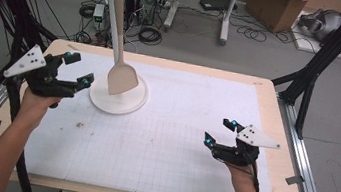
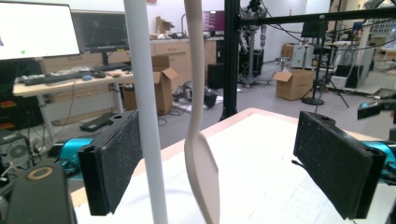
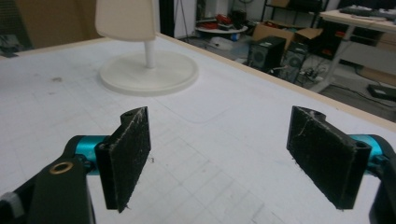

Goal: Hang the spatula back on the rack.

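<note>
Spatula (image 1: pixel 121 76) hangs on the stand (image 1: pixel 107 26); left hand-held gripper (image 1: pixel 75 69), wide and empty, at its nine o'clock, should withdraw.

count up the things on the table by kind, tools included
stand with round base and pole: 1
spatula hanging from the stand: 1
hand-held tools: 2, the left tool and the right tool, both with jaws open and holding nothing
white grid mat covering the table: 1
total: 5
</note>
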Demonstrator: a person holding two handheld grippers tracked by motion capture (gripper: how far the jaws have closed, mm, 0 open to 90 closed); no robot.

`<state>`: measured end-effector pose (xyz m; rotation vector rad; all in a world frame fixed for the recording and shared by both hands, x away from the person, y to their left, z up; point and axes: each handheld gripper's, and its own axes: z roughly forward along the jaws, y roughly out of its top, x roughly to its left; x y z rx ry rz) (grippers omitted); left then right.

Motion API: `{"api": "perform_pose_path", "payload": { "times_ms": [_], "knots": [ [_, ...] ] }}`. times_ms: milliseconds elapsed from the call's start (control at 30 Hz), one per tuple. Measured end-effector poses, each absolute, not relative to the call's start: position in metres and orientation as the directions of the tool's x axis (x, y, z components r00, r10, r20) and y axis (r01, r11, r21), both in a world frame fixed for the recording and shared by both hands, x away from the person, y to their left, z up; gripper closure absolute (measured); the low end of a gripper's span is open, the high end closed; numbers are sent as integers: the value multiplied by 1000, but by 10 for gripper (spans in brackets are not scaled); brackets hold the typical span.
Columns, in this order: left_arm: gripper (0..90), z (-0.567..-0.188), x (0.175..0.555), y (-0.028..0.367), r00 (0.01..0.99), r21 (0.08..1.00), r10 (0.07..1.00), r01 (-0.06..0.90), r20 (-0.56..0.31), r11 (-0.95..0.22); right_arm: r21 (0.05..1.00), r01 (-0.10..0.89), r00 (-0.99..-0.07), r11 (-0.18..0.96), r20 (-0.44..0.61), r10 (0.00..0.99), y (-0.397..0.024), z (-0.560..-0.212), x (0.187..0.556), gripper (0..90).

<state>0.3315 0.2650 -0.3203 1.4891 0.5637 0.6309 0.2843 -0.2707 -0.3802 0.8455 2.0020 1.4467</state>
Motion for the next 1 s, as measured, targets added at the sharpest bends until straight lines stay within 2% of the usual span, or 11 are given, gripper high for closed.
{"api": "perform_pose_path", "payload": {
  "times_ms": [200,467,700,1000],
  "knots": [
    [141,-357,315,276,695,1000,719,2,-17,22,952,200,-641,231,-51,766,-278,-389,282,199],
    [144,-395,300,279,660,999,749,43,-48,26,955,204,-610,214,-47,791,-286,-397,276,198],
    [146,-415,295,275,660,996,748,87,-68,14,955,224,-580,194,-29,814,-293,-408,270,197],
    [146,-424,290,270,661,995,747,98,-70,7,957,228,-571,180,-19,820,-295,-411,266,196]
  ]
}}
